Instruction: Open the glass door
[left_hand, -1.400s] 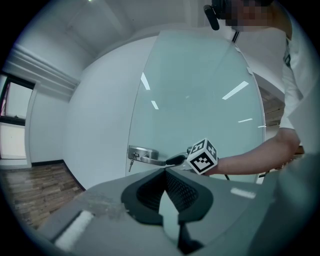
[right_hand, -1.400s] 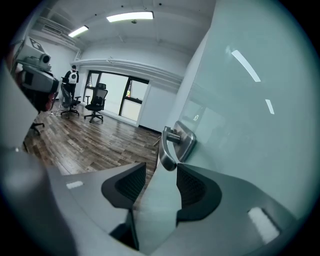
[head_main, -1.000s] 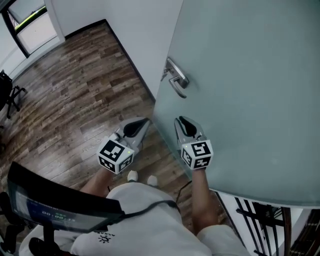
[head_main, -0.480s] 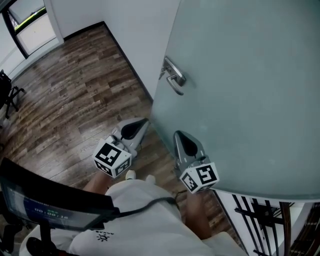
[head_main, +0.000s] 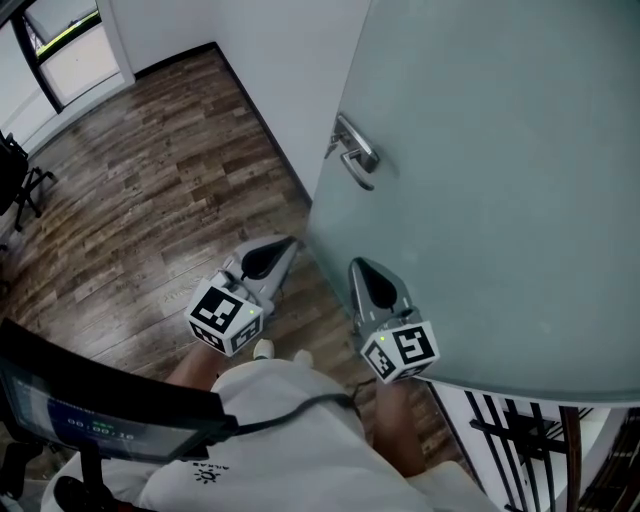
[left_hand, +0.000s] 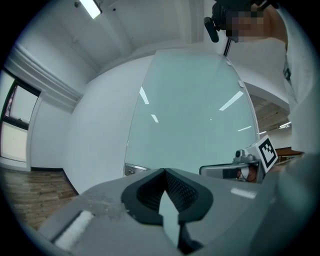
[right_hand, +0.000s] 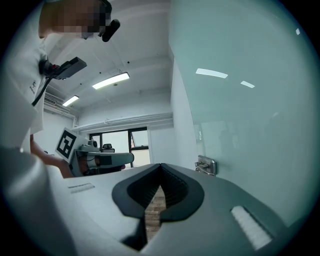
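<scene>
The head camera looked steeply down from above, close to the glass door (head_main: 500, 200), with the left hand-held gripper (head_main: 291, 241) and right hand-held gripper (head_main: 354, 262) just before that door. Each gripper's camera sat behind its own jaws, facing level beside the door. Both caught the door handle (head_main: 356, 153) and the other gripper.

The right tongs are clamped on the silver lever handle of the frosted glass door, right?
Not quite: the right tongs are shut on nothing, apart from the silver lever handle of the frosted glass door, as the head view shows.
</scene>
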